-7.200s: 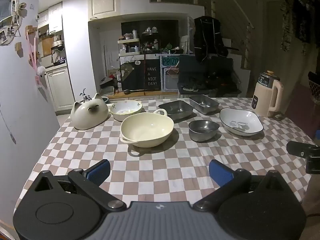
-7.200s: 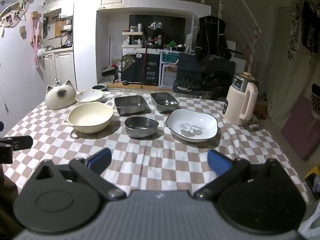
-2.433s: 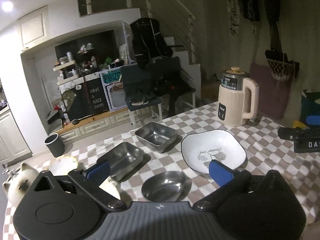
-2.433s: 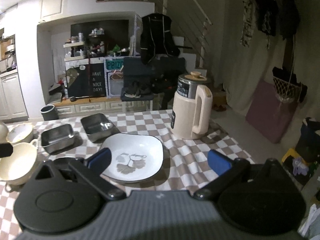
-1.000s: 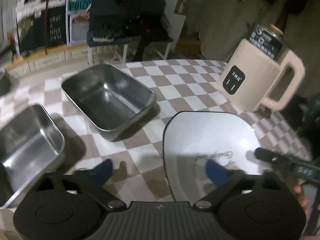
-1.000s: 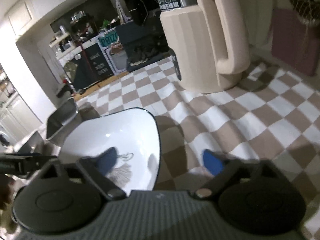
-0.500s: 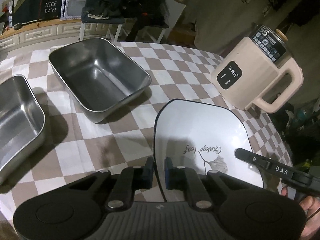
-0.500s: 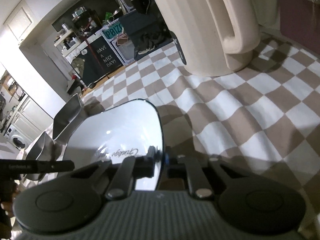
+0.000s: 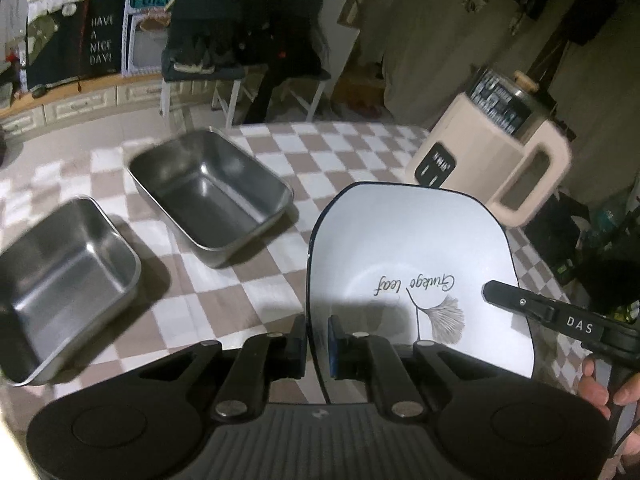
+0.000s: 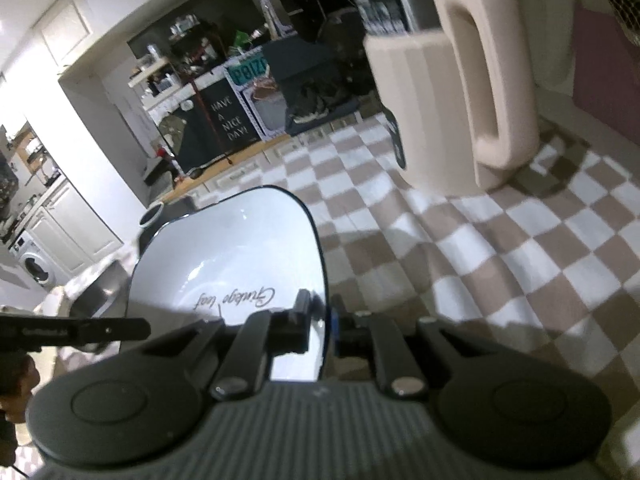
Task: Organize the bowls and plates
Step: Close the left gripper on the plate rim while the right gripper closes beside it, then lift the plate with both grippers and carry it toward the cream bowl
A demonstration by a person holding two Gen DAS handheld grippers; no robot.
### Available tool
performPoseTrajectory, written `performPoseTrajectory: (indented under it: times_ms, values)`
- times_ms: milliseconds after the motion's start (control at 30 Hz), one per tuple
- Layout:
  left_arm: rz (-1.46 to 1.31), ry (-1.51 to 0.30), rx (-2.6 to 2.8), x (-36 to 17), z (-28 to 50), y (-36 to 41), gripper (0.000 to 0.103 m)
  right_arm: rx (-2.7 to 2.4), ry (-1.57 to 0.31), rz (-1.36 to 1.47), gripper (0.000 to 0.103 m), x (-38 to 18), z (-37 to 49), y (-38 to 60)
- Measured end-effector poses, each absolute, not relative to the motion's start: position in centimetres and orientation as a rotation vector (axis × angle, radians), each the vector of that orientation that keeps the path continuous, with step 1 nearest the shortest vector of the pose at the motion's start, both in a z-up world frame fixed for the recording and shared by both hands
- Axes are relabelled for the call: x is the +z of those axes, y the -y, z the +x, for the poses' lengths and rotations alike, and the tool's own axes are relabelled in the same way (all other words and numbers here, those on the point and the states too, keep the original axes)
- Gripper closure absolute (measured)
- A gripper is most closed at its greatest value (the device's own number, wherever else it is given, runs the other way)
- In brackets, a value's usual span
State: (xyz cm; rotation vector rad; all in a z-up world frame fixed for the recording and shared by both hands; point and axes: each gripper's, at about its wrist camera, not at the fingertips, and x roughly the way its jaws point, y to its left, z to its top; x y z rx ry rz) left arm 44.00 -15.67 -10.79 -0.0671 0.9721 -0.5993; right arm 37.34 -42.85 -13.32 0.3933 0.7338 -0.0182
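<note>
A white plate (image 9: 412, 248) with a dark rim and a ginkgo leaf print hangs a little above the checked tablecloth (image 9: 320, 152), held at two sides. My left gripper (image 9: 317, 340) is shut on its left rim. My right gripper (image 10: 322, 320) is shut on the right rim of the same plate (image 10: 236, 248). In the left wrist view the right gripper's finger (image 9: 536, 312) reaches in over the plate's right edge. Two steel rectangular trays (image 9: 212, 188) (image 9: 60, 276) sit on the cloth to the left of the plate.
A beige electric kettle (image 9: 492, 168) stands on the table just behind and right of the plate; in the right wrist view the kettle (image 10: 456, 92) looms close. A hand (image 9: 600, 380) shows at the lower right. Chairs and shelves stand beyond the table's far edge.
Both grippers went from open around the plate's rims to shut on them, and the plate has since come up slightly off the cloth.
</note>
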Motion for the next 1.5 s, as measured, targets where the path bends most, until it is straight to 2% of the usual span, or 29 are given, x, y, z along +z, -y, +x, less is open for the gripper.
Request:
performPoseTrajectory:
  times_ms: [667, 867, 1167, 1500]
  values:
    - [-0.119, -0.758, -0.443, 2.0, 29.7, 4.0, 0.093, 0.150, -0.629, 0.358, 0.091, -3.3, 30.4, 34.7]
    - [-0.126, -0.699, -0.389, 4.3, 24.7, 0.3, 0.093, 0.223, -0.633, 0.376, 0.090, -2.5, 29.0, 32.1]
    - [-0.158, -0.716, -0.305, 2.7, 19.8, -5.5, 0.093, 0.295, -0.709, 0.305, 0.089, -3.2, 27.3, 26.8]
    - [-0.188, -0.860, -0.264, -4.2, 18.2, -8.3, 0.093, 0.312, -0.900, 0.274, 0.089, -7.6, 26.1, 22.9]
